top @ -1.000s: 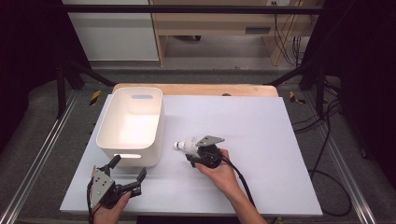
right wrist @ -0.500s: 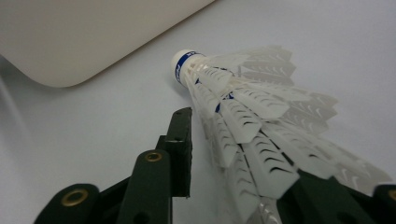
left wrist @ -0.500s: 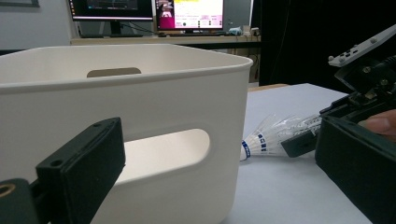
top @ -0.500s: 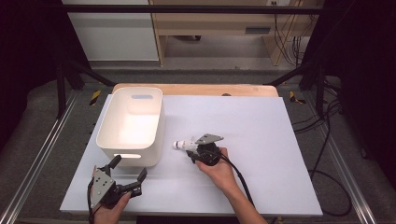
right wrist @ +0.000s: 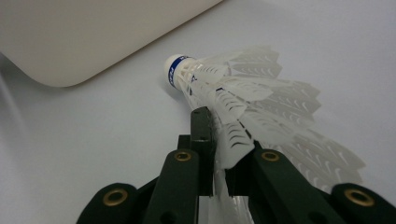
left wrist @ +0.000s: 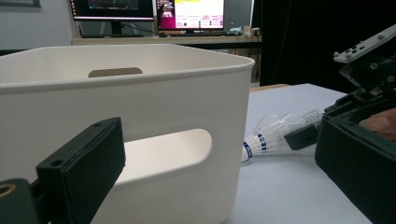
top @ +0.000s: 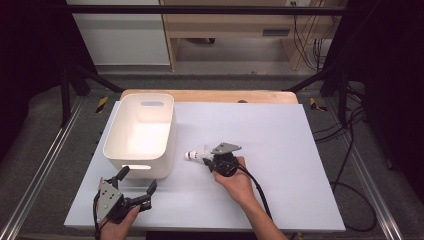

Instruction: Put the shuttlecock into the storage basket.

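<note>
Beside bin [top: 140, 135] wall, right claw [top: 207, 159] clamping shuttlecock [top: 197, 153] feathers, left claw [top: 136, 184] wide open

Counted 1 white bin [top: 140, 134], far left on the table [top: 280, 135]. 1 shuttlecock [top: 197, 154], just right of the bin. 2 grippers: 1 near left [top: 131, 190], 1 at centre [top: 212, 156]. 2 monitors [left wrist: 147, 9] far back.

We see white bin [left wrist: 140, 116] across left and centre of frame, handle slot facing us. Our black fingers [left wrist: 84, 163] lower left and lower right, spread wide. Shuttlecock [left wrist: 275, 135] centre right on worktop [left wrist: 289, 186], skirt pinched by other gripper [left wrist: 299, 136]. Monitors [left wrist: 154, 9] along top.
</note>
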